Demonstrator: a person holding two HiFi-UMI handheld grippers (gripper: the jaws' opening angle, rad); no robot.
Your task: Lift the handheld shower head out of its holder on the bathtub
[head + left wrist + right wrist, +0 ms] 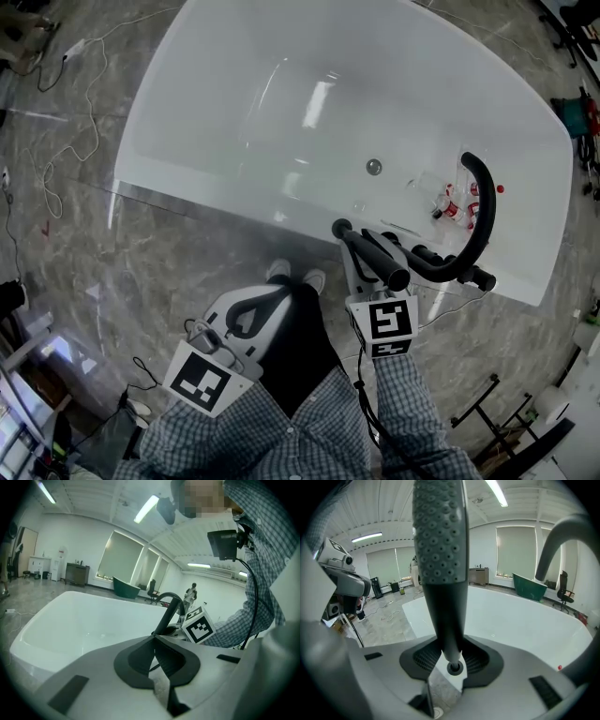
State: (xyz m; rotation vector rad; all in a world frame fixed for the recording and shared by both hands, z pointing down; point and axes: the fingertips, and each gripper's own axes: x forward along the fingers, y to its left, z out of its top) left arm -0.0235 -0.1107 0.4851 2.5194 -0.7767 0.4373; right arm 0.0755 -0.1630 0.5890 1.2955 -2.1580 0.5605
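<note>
The black handheld shower head [371,253] lies slanted over the near rim of the white bathtub [187,199], beside the black curved faucet spout [483,202]. My right gripper [377,272] is shut on its handle. In the right gripper view the shower head [440,550] stands up between the pads, dotted face at the top and round lower end just past the right gripper [452,660]. Whether it touches its holder is hidden. My left gripper [267,302] hangs shut and empty over the floor, left of the right one. In its own view the left gripper [153,641] holds nothing.
Black faucet knobs [424,251] sit on the tub rim. Small red-and-white bottles [455,206] lie inside the tub near the drain [374,167]. Cables [66,159] trail over the marble floor at left. The person's shoes [295,275] stand against the tub.
</note>
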